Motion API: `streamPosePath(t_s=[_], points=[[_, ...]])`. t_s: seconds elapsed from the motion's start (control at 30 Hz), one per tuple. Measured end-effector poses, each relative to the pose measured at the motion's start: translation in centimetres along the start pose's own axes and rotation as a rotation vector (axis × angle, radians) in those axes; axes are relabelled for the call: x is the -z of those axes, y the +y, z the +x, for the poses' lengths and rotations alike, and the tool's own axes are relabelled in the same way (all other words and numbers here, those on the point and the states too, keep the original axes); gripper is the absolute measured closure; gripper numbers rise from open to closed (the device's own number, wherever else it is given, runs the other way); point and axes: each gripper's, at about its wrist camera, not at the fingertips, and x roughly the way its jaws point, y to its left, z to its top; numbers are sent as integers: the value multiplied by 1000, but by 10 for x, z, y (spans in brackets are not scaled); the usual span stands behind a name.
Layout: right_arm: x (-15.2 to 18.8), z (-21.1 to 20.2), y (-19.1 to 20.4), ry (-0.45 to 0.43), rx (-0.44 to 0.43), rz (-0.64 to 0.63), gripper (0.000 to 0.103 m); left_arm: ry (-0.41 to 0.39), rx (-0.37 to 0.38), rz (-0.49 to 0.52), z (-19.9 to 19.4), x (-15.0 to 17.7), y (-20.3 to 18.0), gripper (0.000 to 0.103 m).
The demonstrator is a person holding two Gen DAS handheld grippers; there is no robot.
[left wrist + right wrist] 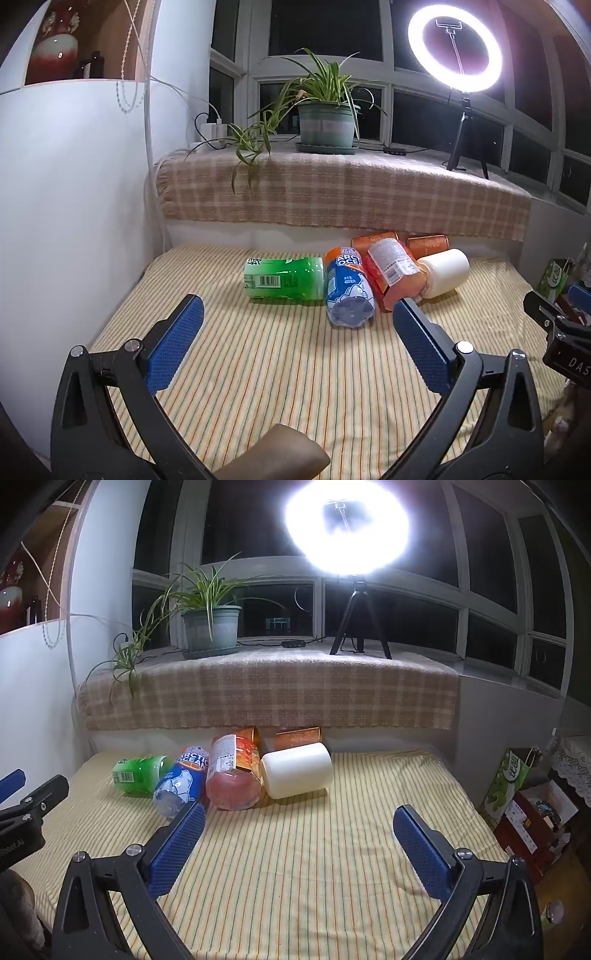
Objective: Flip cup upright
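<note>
A plain white cup [297, 775] lies on its side on the striped tablecloth, at the right end of a row of tipped drink containers; it also shows in the left wrist view [445, 272]. My left gripper [297, 310] is open and empty, held above the cloth in front of the row. My right gripper [299, 819] is open and empty, a short way in front of the white cup. The right gripper's body shows at the right edge of the left wrist view [554, 321].
Beside the cup lie a green bottle [284, 277], a blue Arctic Ocean bottle [347, 291], an orange bottle [393, 275] and two orange cans [297, 737] behind. A plaid-covered sill holds a potted plant [212, 627] and ring light tripod [360, 624]. Boxes [524, 812] stand right of the table.
</note>
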Motion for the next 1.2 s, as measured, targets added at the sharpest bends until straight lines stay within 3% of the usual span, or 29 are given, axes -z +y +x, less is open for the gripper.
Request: streamPosePath(t_s=[0.37, 0.43, 1.2], points=[[-2, -1, 2, 8, -6, 3, 0, 18, 36, 2, 10, -5, -1, 0], [-3, -1, 2, 9, -6, 2, 0, 3, 0, -18, 0, 0, 0, 0], [-1, 7, 0, 17, -9, 3, 0, 11, 4, -19, 1, 1, 7, 0]])
